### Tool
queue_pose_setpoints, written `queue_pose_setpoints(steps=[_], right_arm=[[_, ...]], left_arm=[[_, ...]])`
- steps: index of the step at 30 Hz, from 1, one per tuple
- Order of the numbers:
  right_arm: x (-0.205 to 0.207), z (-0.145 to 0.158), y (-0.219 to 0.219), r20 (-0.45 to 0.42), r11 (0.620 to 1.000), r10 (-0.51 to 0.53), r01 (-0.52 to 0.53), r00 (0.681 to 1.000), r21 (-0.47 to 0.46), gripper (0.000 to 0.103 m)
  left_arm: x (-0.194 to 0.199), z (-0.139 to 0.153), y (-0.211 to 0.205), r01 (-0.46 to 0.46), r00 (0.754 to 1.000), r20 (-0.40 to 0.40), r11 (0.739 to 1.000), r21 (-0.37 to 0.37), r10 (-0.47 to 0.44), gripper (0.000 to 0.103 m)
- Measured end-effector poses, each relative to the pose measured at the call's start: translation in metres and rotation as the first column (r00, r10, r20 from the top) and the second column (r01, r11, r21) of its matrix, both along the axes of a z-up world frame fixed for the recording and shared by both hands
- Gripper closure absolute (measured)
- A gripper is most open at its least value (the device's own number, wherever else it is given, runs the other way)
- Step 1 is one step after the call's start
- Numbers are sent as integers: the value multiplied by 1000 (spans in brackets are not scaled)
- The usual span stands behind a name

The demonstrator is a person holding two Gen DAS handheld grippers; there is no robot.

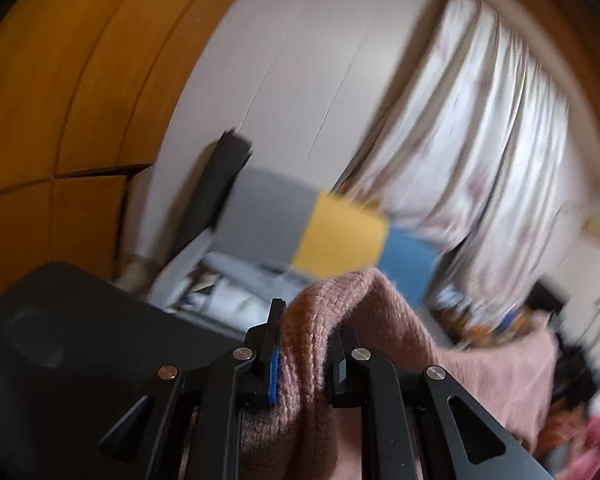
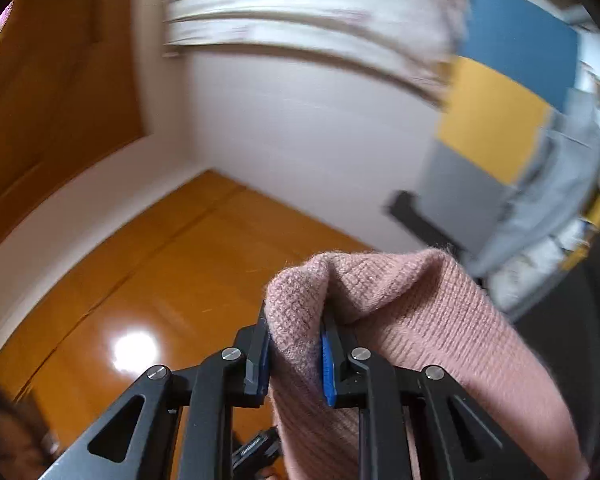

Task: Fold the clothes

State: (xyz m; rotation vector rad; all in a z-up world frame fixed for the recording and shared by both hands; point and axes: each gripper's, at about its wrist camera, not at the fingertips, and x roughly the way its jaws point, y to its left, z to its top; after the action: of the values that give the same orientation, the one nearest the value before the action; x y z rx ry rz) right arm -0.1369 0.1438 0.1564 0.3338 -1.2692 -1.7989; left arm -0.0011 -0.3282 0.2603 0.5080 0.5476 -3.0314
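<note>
My left gripper point(image 1: 306, 354) had its jaws closed tight on a bunched fold of the pink knit sweater point(image 1: 320, 332), which draped down and to the right. My right gripper point(image 2: 296, 354) also pinched a ridge of the sweater point(image 2: 380, 300), held up above the glossy wooden floor point(image 2: 160, 280). Behind were a white wall point(image 2: 300, 120), a pale curtain point(image 1: 480, 120) and blurred grey, yellow and blue panels point(image 1: 340, 228).
</note>
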Motion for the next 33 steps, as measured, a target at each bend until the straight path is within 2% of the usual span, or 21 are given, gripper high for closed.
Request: queue_pose_setpoints(steps=[2,4,7,9,10,12,13,14,16,18,20,22,24,26,28,30,33], right_arm=[[-39,-29,-7,107,998,-51,45,993,50,83],[-53,-69,-7,224,995,-62,43,973,87,71],[-74,-128,-8,393,990,-86,32,916,140,63],[-88,-168,-9,498,985,-105,19,861,174,63],[-95,-188,-9,547,982,-116,12,829,191,62],[-110,-227,-9,639,975,-139,-7,756,221,62],[-112,-243,-8,669,973,-148,-12,728,229,62],[-97,-242,1,654,976,-146,1,742,216,62],[-66,-233,17,614,971,-159,11,773,238,61],[-34,-221,30,583,951,-187,-3,790,310,58],[-5,-209,38,558,913,-217,-36,801,406,58],[31,-192,38,526,843,-257,-78,810,533,58],[60,-182,32,483,752,-283,-122,829,648,58],[101,-185,33,429,639,-275,-170,860,750,58],[124,-185,9,383,528,-224,-219,896,821,58],[140,-193,-16,349,412,-195,-247,917,877,58],[154,-213,-45,272,218,-222,-224,936,950,58]], left_arm=[[-44,-35,-2,-39,995,87,998,-52,44,87],[-92,-83,-12,-71,973,216,997,-34,77,86],[-151,-162,-26,-116,901,419,993,-10,109,76],[-171,-207,-20,-114,836,533,992,-60,128,76],[-173,-222,-17,-108,816,563,991,-78,133,76],[-154,-230,-9,-85,825,551,992,-94,123,74],[-144,-234,-6,-73,830,545,992,-102,117,69],[-134,-238,-2,-61,835,539,992,-110,112,62],[-114,-246,6,-39,844,527,991,-127,100,56],[-94,-253,13,-23,853,515,991,-133,89,51],[-68,-254,16,-39,862,499,995,-97,82,42],[-47,-258,22,-30,864,500,997,-77,65,40],[-34,-266,33,-10,850,523,995,-100,61,38],[-22,-275,41,1,835,545,991,-134,73,36],[-15,-285,47,13,818,569,986,-164,84,32],[-10,-295,50,23,805,585,980,-196,98,30],[-2,-301,54,19,810,569,964,-265,140,17]])
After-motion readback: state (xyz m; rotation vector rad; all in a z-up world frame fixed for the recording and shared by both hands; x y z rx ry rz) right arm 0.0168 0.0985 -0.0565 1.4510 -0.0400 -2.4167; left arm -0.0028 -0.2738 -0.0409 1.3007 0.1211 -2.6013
